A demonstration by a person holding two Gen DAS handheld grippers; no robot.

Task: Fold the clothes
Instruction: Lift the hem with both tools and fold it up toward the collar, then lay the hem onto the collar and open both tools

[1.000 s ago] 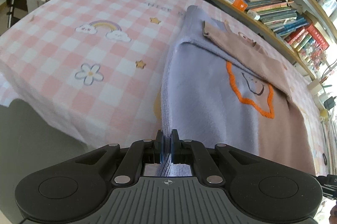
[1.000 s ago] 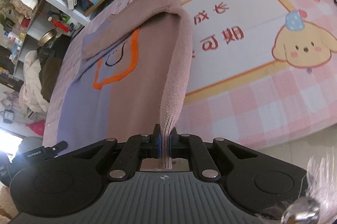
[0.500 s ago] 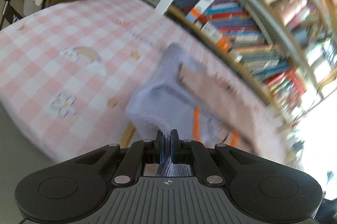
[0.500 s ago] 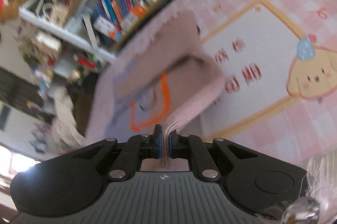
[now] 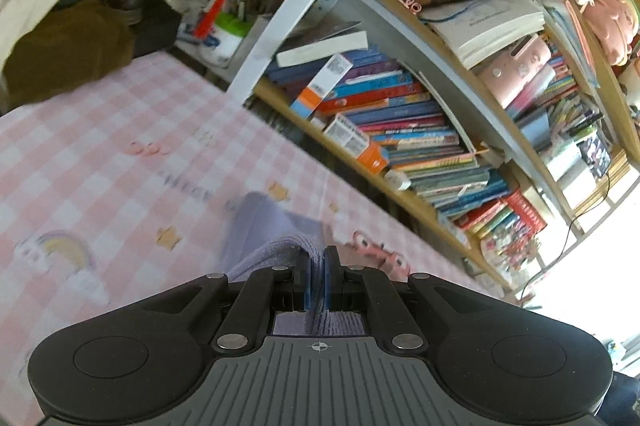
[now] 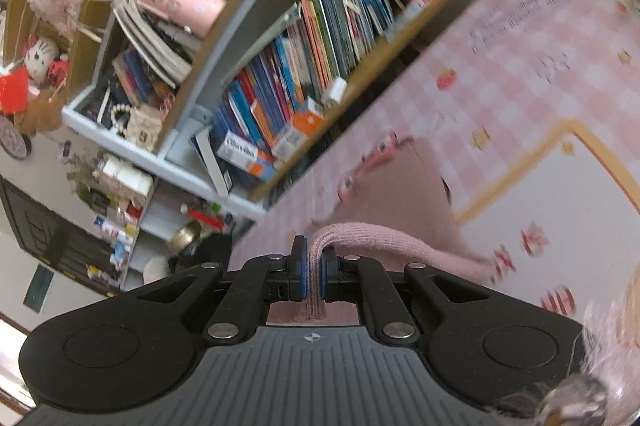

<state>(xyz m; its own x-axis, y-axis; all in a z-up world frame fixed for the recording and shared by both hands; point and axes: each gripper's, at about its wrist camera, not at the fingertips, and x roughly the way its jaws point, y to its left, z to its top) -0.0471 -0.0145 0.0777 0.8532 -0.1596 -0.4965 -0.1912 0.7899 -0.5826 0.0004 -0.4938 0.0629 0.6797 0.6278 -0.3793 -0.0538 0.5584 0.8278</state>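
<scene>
A knit sweater, lilac on one half and dusty pink on the other, lies on the pink checked bed. My left gripper [image 5: 316, 276] is shut on the lilac hem [image 5: 276, 250], which curls up and over toward the shelves. My right gripper [image 6: 314, 276] is shut on the pink hem [image 6: 372, 240], also arched forward over the sweater body [image 6: 400, 185]. Most of the sweater is hidden below both grippers.
A bookshelf [image 5: 400, 129] packed with books runs along the far side of the bed, also in the right wrist view [image 6: 304, 65]. A pile of clothes [image 5: 52, 5] sits at the far left. The pink checked sheet [image 5: 100, 161] spreads left; a printed white panel [image 6: 560, 193] lies right.
Both grippers have lifted and carried the bottom hem forward toward the bookshelf, folding the sweater over itself. The views tilted up from the bed to the shelves.
</scene>
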